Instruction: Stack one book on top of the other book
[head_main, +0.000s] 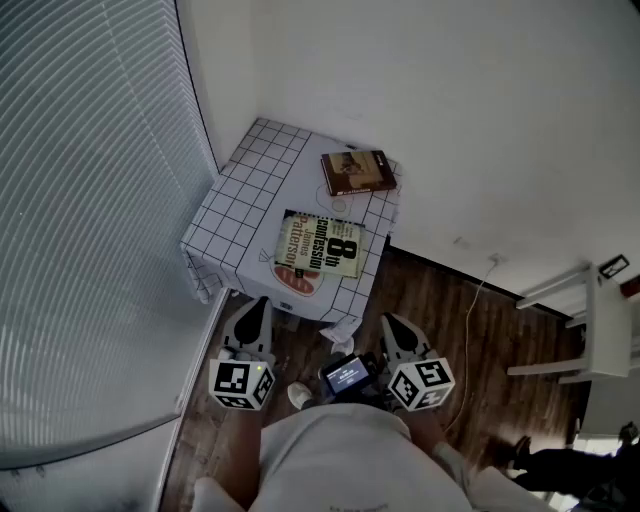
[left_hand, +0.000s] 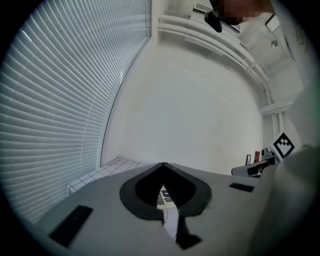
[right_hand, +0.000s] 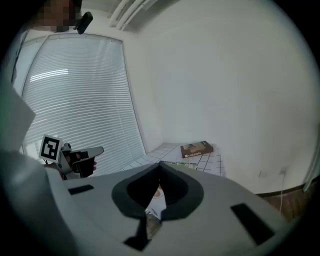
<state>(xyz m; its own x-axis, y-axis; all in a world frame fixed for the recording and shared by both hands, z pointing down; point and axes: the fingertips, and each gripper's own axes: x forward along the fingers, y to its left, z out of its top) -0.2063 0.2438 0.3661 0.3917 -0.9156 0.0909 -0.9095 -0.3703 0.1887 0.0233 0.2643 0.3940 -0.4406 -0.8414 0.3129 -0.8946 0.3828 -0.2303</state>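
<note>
- In the corner of the room, between a white slatted window blind (head_main: 90, 200) and a plain white wall (head_main: 450, 100), stands a small square desk (head_main: 250, 190) draped in a white cloth with a dark grid.
- Near the desk's far edge, close to the wall, a thin, rectangular brown book (head_main: 357, 171) lies flat with its cover up.
- Nearer the person, on the front half of the desk, a larger pale green-and-white paperback book (head_main: 322, 247) with big dark lettering also lies flat.
- The two books are apart, with a strip of grid cloth between them, so neither is on the other.
- The grey left gripper (head_main: 258, 303), with its marker cube, is held off the desk's front left corner over the dark wooden floor (head_main: 480, 340). Its jaws are clenched tip to tip with nothing between them.
- The grey right gripper (head_main: 390, 322) is held off the front right corner, tilted slightly down. Its jaws are likewise pressed together and empty.
- Neither gripper touches a book.
- A thin white cable (head_main: 475, 295) trails across the floor from the wall.
</note>
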